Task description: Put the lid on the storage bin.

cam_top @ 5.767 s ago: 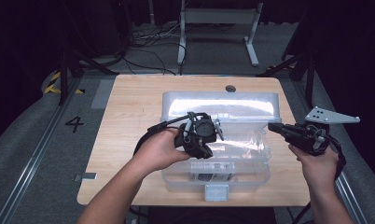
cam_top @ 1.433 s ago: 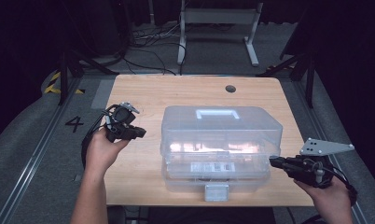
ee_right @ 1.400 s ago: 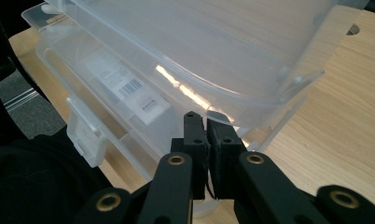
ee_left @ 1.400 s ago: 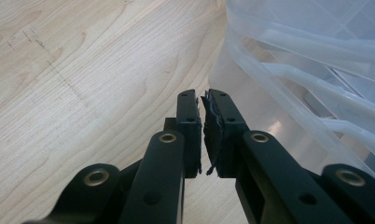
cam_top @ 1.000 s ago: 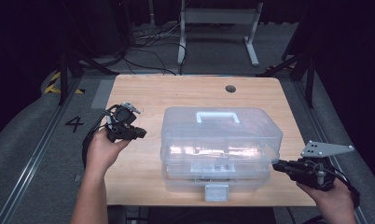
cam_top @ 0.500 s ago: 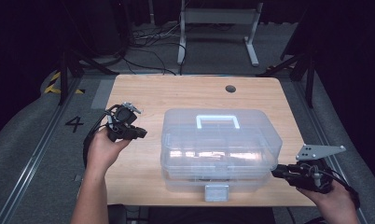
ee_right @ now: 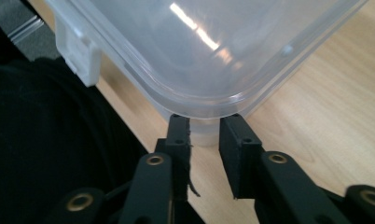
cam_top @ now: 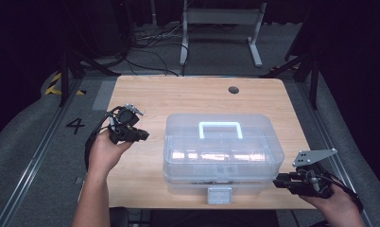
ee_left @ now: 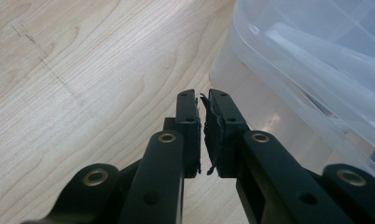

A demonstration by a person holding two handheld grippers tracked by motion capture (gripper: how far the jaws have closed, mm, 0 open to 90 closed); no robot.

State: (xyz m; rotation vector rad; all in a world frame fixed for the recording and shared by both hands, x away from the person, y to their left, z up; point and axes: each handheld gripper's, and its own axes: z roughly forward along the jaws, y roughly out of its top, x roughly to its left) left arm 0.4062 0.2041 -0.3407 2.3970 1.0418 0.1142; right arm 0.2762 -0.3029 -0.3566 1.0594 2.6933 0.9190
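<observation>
A clear plastic storage box (cam_top: 223,146) sits mid-table with its lid down, a white handle (cam_top: 220,128) on top and a latch (cam_top: 220,195) hanging at its front. My left gripper (cam_top: 143,135) hovers left of the box, apart from it. In the left gripper view its jaws (ee_left: 203,100) are shut on nothing, with a frayed pad between them and the box wall (ee_left: 316,60) to the right. My right gripper (cam_top: 276,182) is at the box's front right corner. In the right gripper view it (ee_right: 204,122) stands open just short of the lid's rounded corner (ee_right: 199,46), with the latch (ee_right: 78,56) at left.
The wooden table (cam_top: 145,94) has a cable hole (cam_top: 233,89) near its far edge. A metal stand (cam_top: 221,19) and cables lie on the floor behind. A "4" mark (cam_top: 75,125) is on the floor at left. The table's front edge is close under my right gripper.
The box lid has come down from open to closed. My right gripper dropped toward the front right corner of the box. The left gripper has stayed left of the box.
</observation>
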